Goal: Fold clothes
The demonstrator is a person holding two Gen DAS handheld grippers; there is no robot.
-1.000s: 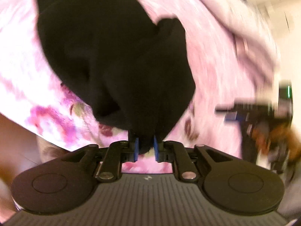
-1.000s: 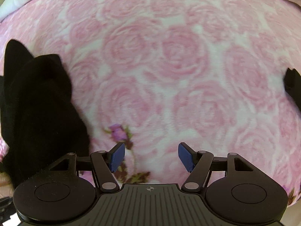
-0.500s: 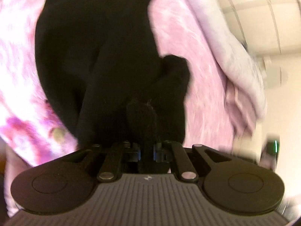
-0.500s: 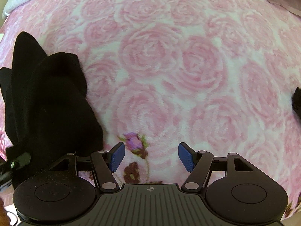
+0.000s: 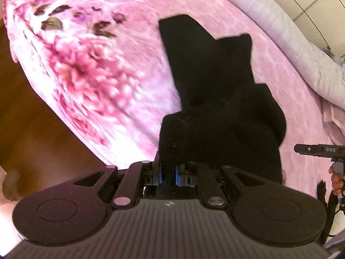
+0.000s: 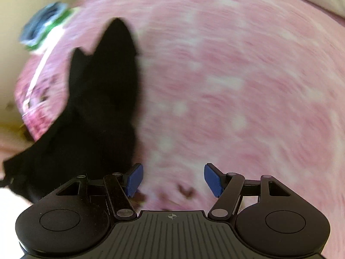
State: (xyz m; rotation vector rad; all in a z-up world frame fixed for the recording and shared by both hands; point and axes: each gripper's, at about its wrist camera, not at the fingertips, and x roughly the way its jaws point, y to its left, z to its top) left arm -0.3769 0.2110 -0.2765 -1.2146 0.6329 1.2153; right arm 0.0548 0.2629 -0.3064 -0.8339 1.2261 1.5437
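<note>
A black garment [image 5: 217, 99] hangs over the pink rose-patterned bedspread [image 5: 103, 64]. My left gripper [image 5: 168, 173] is shut on a thick fold of it, which bunches up just above the blue pads. In the right wrist view the same black garment [image 6: 101, 108] lies at the left, trailing off the lower left. My right gripper [image 6: 173, 179] is open and empty over the bedspread [image 6: 237, 86], just right of the cloth. The view is blurred.
A grey-white quilt [image 5: 291, 43] is piled along the far right of the bed. The bed's edge drops to a brown floor [image 5: 25, 129] at the left. The other gripper tool [image 5: 319, 151] shows at the right edge.
My left gripper, still holding the black garment, has swung so the bed's edge and floor now show at the left. The right gripper has moved fast; the garment now sits nearer its left finger.
</note>
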